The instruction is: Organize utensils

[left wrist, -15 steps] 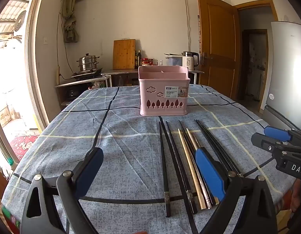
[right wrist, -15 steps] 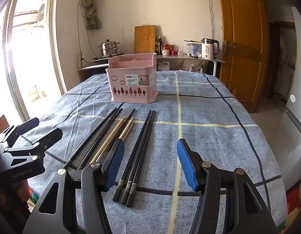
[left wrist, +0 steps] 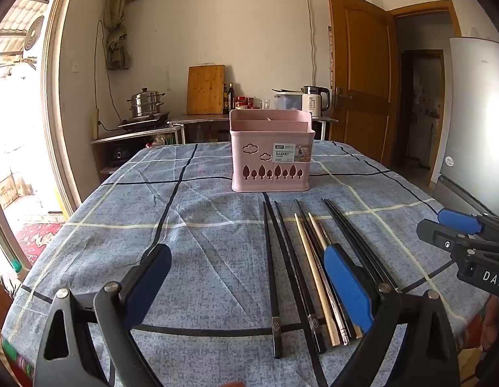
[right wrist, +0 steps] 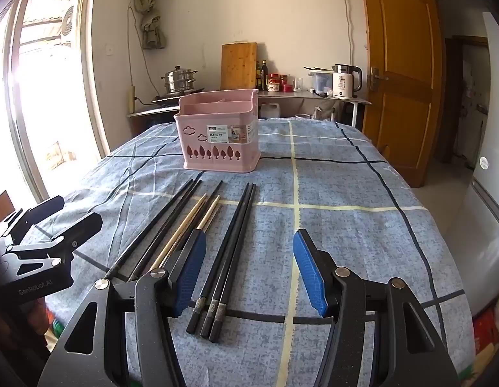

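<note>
A pink utensil basket [left wrist: 271, 158] stands upright on the blue checked tablecloth [left wrist: 120, 225]; it also shows in the right wrist view [right wrist: 218, 140]. Several chopsticks lie side by side in front of it: black ones [left wrist: 271, 274] and pale wooden ones [left wrist: 314, 274]. In the right wrist view a black group [right wrist: 227, 254] lies between my right fingers, wooden ones [right wrist: 181, 229] to its left. My left gripper [left wrist: 246, 277] is open and empty above the near table edge. My right gripper [right wrist: 249, 267] is open and empty, low over the black chopsticks.
The table's right edge drops toward a white fridge [left wrist: 475, 113] and a wooden door [left wrist: 362, 74]. A counter behind the table holds a steel pot [left wrist: 145, 103], a cutting board [left wrist: 206, 88] and a kettle [left wrist: 314, 100]. A bright window is at the left.
</note>
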Available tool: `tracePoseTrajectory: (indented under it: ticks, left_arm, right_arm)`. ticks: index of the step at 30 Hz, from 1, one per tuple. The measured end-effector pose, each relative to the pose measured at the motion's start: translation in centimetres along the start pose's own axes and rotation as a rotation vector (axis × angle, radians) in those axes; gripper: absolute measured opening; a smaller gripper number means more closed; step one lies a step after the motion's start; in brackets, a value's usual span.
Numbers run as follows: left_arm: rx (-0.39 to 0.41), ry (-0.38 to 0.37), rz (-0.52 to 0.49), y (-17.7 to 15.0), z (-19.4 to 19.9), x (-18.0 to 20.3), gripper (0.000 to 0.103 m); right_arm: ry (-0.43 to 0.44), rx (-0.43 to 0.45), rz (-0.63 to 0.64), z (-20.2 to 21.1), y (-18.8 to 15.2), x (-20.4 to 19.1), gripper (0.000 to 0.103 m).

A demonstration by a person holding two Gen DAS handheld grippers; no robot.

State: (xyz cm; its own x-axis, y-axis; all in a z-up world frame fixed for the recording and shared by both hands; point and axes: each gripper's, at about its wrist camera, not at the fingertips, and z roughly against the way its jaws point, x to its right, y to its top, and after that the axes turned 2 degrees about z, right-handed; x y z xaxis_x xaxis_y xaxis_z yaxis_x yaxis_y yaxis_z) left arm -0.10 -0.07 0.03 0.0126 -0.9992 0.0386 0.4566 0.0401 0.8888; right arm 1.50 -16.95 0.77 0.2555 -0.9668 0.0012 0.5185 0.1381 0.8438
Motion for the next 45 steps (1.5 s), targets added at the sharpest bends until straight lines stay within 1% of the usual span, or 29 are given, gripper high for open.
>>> tracePoseTrajectory:
  ticks: [45]
  left_arm:
    - [0.011,-0.003,-0.002,0.32,0.84,0.04,0.097]
  right_arm:
    - [-0.009,0.001,0.001,0.04,0.02,-0.24,0.057]
